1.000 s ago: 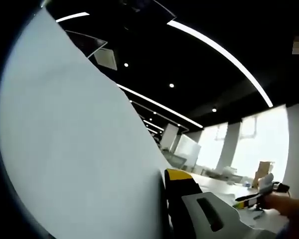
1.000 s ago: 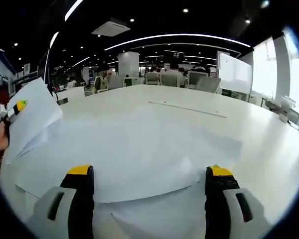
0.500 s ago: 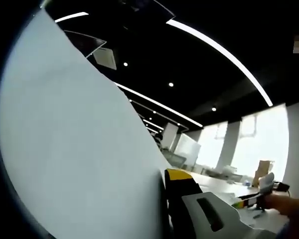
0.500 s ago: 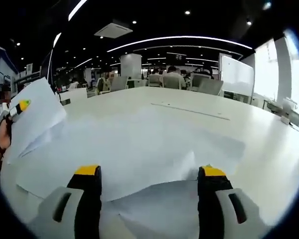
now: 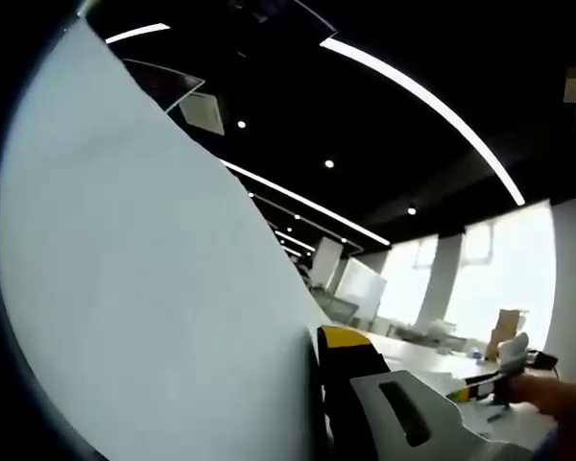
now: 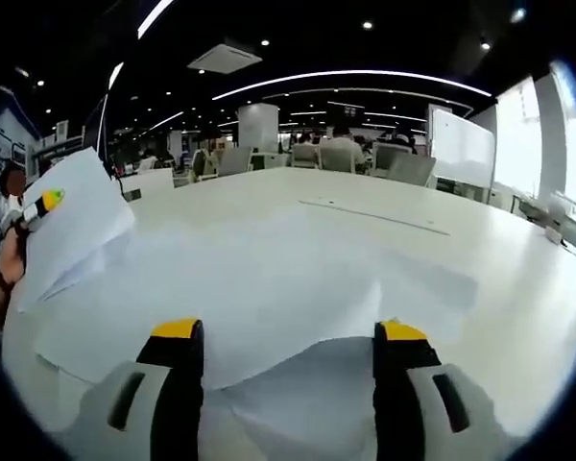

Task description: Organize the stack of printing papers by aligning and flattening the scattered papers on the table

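Note:
A large white sheet [image 5: 144,288] stands upright against my left gripper [image 5: 312,338], which is shut on it; one yellow-tipped jaw shows, the other is hidden behind the paper. In the right gripper view that left gripper [image 6: 40,204] holds the raised sheets [image 6: 72,226] at the far left, above the table. Several white papers [image 6: 269,279] lie spread and overlapping on the white table [image 6: 518,298]. My right gripper [image 6: 288,331] is open low over them, and a sheet [image 6: 298,375] bows up between its jaws. The right gripper [image 5: 475,384] also appears at the lower right of the left gripper view.
A whiteboard [image 6: 461,149] stands at the back right, and chairs with seated people [image 6: 341,154] line the table's far end. Small items [image 6: 566,216] sit at the table's right edge. A cardboard box [image 5: 507,327] stands by the bright windows.
My right gripper's jaws have drawn closer together and the sheet between them has bulged upward. The left gripper and its raised sheets have stayed put.

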`<state>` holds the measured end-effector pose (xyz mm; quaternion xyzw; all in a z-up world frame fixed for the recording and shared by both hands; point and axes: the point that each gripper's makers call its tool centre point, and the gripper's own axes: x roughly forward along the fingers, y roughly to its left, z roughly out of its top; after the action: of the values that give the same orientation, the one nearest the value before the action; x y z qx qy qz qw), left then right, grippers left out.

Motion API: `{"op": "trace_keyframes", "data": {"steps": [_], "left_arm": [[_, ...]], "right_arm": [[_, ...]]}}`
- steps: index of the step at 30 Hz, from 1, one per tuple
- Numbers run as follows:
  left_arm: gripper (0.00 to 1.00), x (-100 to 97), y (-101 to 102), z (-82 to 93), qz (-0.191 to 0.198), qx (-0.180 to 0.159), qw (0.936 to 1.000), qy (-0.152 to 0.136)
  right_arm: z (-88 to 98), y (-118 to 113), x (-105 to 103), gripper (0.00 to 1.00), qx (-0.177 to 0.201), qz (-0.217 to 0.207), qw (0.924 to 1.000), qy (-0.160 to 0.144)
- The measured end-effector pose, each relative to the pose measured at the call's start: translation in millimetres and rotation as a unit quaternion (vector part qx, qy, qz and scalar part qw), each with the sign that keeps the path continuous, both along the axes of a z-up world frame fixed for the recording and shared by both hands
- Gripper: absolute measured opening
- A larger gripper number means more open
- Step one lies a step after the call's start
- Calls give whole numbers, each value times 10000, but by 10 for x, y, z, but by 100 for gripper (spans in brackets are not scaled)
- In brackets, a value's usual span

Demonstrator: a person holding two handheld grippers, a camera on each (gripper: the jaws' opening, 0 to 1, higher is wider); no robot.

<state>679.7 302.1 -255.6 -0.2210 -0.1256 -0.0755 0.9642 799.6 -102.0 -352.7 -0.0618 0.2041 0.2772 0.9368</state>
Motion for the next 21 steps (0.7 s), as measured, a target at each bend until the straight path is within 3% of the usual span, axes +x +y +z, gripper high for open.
{"op": "trace_keyframes", "data": {"steps": [6,14,18,21], "left_arm": [[10,-2,4,4,4,-14,10000,-11],[10,-3,13,7,7,-20,10000,-23],[10,-4,8,9,1,-21,10000,-24],[10,-5,5,10,0,-27,10000,-27]], "right_arm": [[28,-27,-1,49,-100,23,9999,-136],[67,21,-35,44,-370,150,9983,-425],[63,16,-40,44,-333,101,9986,-411],[60,-3,-47,38,-325,62,9987,-400]]}}
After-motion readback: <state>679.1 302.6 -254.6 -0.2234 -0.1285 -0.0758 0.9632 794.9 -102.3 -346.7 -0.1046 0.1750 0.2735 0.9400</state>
